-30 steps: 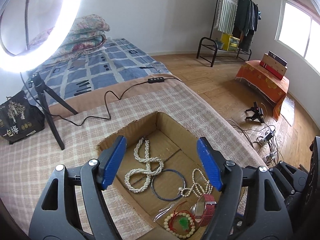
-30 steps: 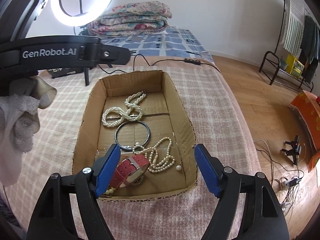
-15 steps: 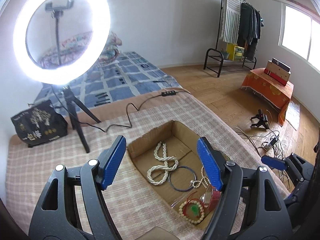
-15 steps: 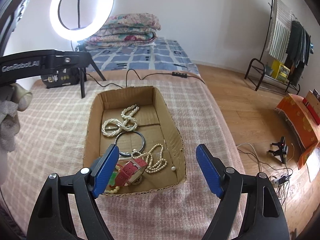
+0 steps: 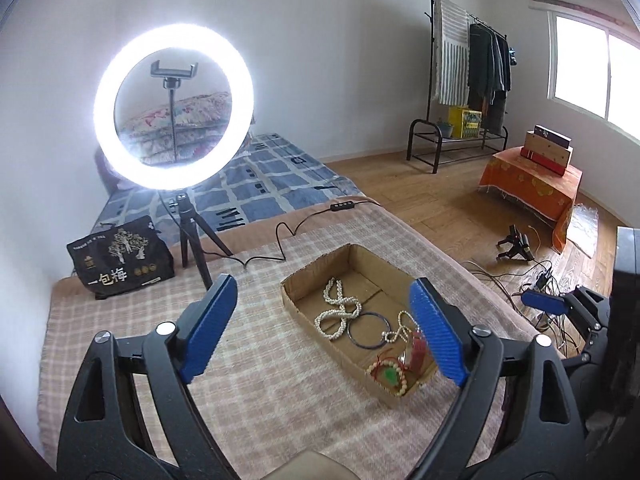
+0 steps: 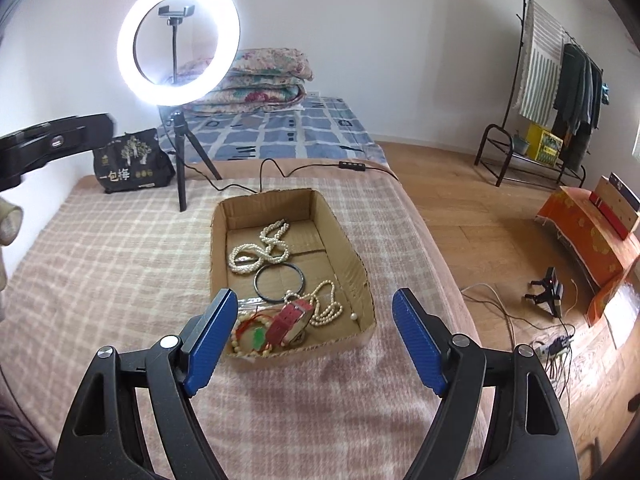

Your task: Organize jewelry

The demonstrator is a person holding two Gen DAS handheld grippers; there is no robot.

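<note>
A shallow cardboard box [image 6: 352, 256] [image 5: 296, 308] lies on the checked blanket. In it are a long pearl necklace [image 6: 260, 248] [image 5: 336, 312], a dark bangle [image 6: 279, 282] [image 5: 367, 335], a thinner pearl strand [image 6: 328, 304], a red watch [image 6: 290, 316] [image 5: 418, 354] and a bead bracelet with a green pendant [image 6: 252, 338] [image 5: 390, 374]. My left gripper [image 5: 322, 328] is open and empty, held above and to the left of the box. My right gripper [image 6: 312, 330] is open and empty, held above the box's near end.
A lit ring light [image 6: 178, 40] on a tripod [image 6: 182, 148] stands behind the box, its cable [image 6: 304, 168] trailing across the blanket. A black bag [image 6: 132, 162] sits at the back left. The bed's right edge [image 6: 440, 264] drops to a wooden floor with cables [image 6: 556, 344].
Both grippers have pulled back and up from the box, so it looks smaller and farther. Both stay open and empty. The jewelry has not moved.
</note>
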